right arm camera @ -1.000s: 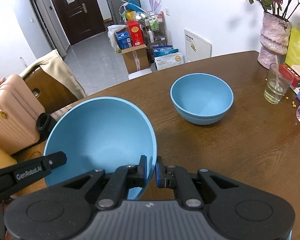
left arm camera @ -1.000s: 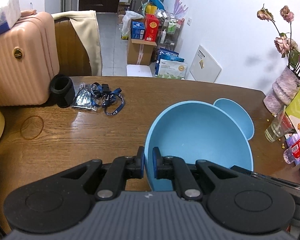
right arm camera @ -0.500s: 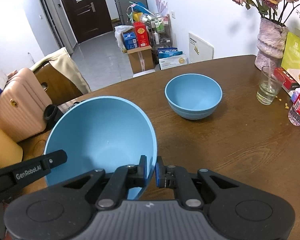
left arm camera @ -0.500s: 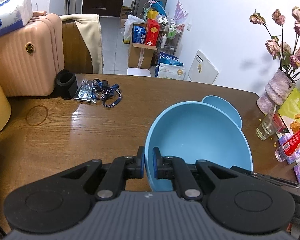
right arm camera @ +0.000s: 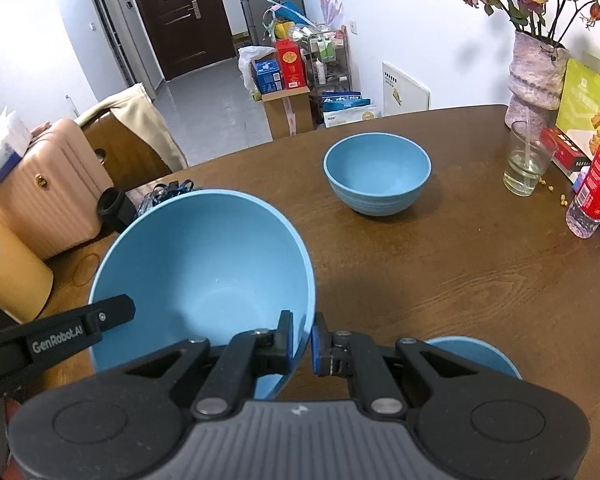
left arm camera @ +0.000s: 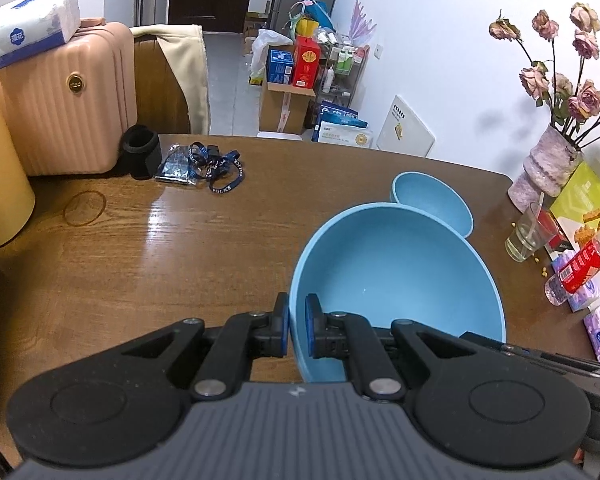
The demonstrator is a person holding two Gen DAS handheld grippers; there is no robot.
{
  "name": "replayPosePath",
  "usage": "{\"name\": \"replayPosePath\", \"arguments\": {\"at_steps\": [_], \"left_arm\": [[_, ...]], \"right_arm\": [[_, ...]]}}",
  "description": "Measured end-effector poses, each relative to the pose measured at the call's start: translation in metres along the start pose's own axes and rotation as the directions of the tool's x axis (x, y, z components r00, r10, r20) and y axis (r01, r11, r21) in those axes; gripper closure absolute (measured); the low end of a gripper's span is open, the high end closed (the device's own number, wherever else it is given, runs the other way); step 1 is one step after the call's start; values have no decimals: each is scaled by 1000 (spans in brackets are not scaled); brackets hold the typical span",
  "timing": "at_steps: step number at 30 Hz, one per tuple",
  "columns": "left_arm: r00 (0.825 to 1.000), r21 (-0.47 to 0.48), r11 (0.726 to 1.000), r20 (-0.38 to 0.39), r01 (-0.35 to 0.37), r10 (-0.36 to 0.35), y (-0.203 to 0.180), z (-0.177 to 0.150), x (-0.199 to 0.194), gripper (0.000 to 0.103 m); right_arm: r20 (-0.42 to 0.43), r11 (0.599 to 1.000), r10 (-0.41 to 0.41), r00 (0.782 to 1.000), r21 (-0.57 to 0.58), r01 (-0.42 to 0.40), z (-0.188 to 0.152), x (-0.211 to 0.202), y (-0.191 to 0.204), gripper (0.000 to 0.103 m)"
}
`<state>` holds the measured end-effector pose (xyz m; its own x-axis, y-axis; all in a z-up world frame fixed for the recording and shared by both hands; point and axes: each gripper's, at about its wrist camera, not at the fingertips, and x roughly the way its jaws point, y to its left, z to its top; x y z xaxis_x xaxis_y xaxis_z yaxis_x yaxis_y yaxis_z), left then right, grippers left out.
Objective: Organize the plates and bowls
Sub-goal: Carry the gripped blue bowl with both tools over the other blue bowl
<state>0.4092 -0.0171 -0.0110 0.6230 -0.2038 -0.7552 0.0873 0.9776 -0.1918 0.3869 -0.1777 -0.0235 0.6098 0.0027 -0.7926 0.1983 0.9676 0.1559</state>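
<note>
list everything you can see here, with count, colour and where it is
large bowl: 1, blue, pinched at its rim by both grippers
small bowl: 1, blue, standing on the table far centre
third bowl: 1, blue, partly hidden below right gripper
glass: 1, clear, right side
vase: 1, pinkish, dried roses, far right
bottle: 1, red label, right edge
suitcase: 1, pink, left
lanyard: 1, blue, far left
left gripper: 1, black
right gripper: 1, black
</note>
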Motion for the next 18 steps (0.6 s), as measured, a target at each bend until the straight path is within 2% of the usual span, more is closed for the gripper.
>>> {"name": "replayPosePath", "arguments": {"at_steps": [18], "left_arm": [[1000,10,1000,-14,-2,2,-9,-38,-22,94]], "right_arm": [[-20,1000,13,1000,-19,-13,-32,-20,-15,94]]}}
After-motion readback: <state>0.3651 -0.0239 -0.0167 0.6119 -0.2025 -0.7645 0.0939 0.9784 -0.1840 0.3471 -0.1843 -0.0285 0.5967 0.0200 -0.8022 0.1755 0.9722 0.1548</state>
